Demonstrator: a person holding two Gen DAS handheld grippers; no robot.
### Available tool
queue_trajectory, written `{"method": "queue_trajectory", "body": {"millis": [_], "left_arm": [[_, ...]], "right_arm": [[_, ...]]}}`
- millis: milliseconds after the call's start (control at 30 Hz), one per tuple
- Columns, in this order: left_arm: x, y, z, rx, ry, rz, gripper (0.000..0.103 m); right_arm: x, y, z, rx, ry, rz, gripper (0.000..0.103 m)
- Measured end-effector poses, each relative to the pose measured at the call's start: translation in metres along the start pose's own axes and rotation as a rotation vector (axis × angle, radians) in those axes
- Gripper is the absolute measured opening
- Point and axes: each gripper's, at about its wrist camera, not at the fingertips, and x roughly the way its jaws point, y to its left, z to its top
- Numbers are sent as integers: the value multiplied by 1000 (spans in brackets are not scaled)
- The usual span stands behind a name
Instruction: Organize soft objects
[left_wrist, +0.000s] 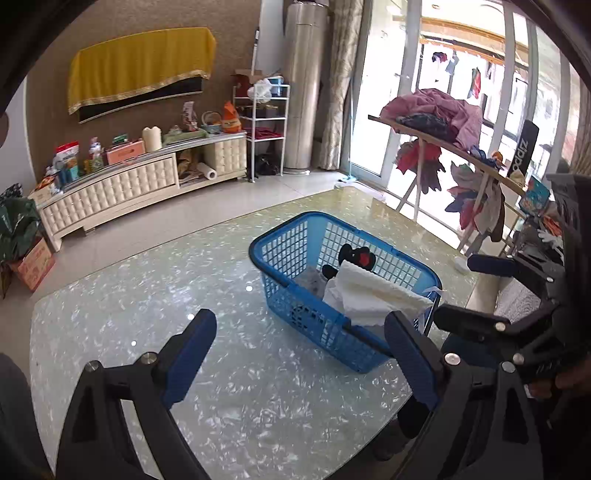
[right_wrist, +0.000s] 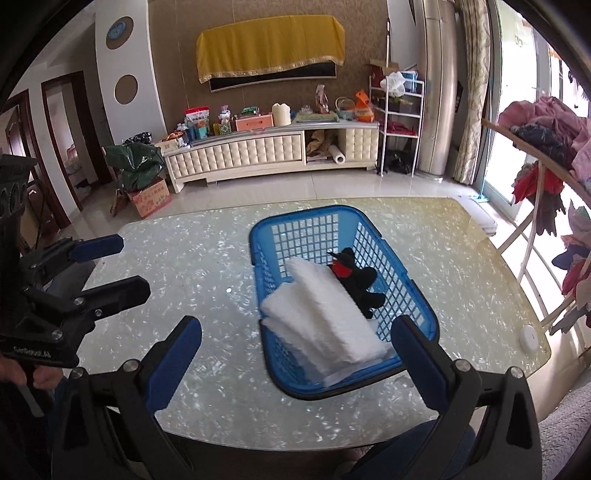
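Observation:
A blue plastic basket (left_wrist: 291, 314) (right_wrist: 325, 221) stands on the pearly glass table (left_wrist: 147, 306) (right_wrist: 207, 266). Inside lie folded white cloths (left_wrist: 373, 295) (right_wrist: 321, 317) and a black plush toy with a red patch (left_wrist: 356, 254) (right_wrist: 354, 275). My left gripper (left_wrist: 299, 350) is open and empty, held above the table just in front of the basket; it also shows at the left of the right wrist view (right_wrist: 118, 266). My right gripper (right_wrist: 299, 354) is open and empty, over the basket's near end; it shows at the right of the left wrist view (left_wrist: 469, 288).
A wooden rack (left_wrist: 443, 144) (right_wrist: 532, 147) piled with clothes stands right of the table by the glass doors. A small white round disc (right_wrist: 529, 335) lies near the table's right edge. A white TV cabinet (left_wrist: 140, 184) (right_wrist: 266, 151) lines the far wall.

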Motion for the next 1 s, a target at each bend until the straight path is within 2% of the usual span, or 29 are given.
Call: {"method": "queue_trajectory", "body": {"millis": [133,233,500,1000], "left_arm": [[-9,3,-10,-25,-22,10,91],[-14,4,-17,-40,-35,16,91],[-20,7,-28,-47,-34,28,91],[-21,8,-37,-65,-20,1,91]], "right_arm": [[-5,16,-5,-18,-27,-22,103],[-11,23,-9,-40,-61,-81,103],[-14,28,-10,-49,-108,-167,103],[-13,31,-20,-62,-88,-208,103]]}}
